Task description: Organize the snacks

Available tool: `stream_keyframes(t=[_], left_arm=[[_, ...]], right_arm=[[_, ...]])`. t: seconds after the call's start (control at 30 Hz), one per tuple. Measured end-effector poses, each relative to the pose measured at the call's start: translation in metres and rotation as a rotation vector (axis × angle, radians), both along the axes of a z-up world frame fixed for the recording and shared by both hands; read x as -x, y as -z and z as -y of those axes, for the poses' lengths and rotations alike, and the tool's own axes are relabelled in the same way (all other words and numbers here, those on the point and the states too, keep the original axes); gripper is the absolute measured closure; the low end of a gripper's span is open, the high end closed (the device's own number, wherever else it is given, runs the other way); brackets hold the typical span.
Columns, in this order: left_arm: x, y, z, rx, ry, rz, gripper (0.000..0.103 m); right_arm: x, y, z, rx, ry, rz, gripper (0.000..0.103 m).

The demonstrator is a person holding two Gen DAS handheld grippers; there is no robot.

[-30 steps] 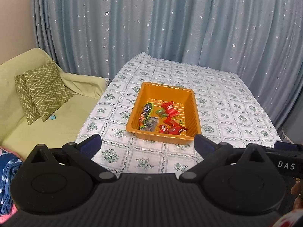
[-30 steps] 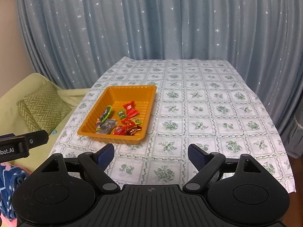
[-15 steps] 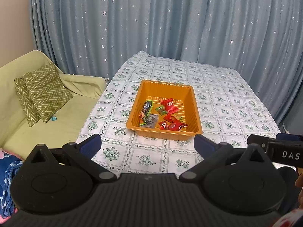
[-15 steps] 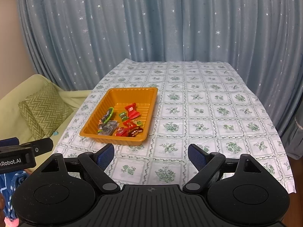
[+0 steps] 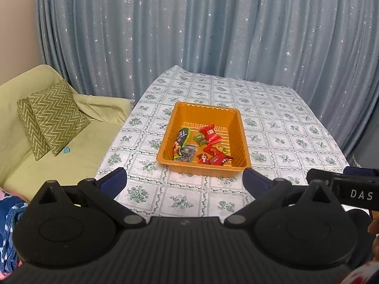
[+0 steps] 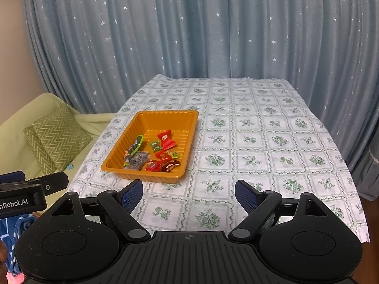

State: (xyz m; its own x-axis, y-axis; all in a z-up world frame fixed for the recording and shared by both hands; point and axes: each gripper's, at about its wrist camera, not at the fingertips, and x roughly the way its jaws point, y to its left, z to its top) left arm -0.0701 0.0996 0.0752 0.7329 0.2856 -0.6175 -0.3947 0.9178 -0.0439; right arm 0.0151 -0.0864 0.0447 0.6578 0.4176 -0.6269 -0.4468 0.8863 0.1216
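Left wrist view: left gripper [image 5: 184,181] fingers spread wide, empty, hanging short of orange tray [image 5: 244,146]. Right gripper [image 6: 189,193] same: fingers apart, nothing held. Snack packets [image 5: 201,145] all inside tray, bunched at near end, some overlapping. Tray on floral tablecloth [image 6: 260,142], left half of table, near couch-side edge. Risks, my read: crinkly wrappers slip from pinch; overlap means grabbing two; light tray skids on cloth toward edge if nudged; grippers collide if both reach in.

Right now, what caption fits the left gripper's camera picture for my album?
Open left gripper faces an orange plastic tray of wrapped snacks on a floral-tiled tablecloth.
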Motion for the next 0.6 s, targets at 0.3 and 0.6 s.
stream_keyframes(t=[0.3,0.6], left_arm=[[0.0002,-0.0002,-0.0002,0.002,0.002,-0.001,0.0],[-0.0007,0.0011,-0.0001,0.005,0.001,-0.004,0.0]], right_arm=[[-0.0002,0.0,0.0,-0.001,0.0,0.0,0.018],[0.0003,0.0014,-0.0011,-0.003,-0.001,-0.002,0.018]])
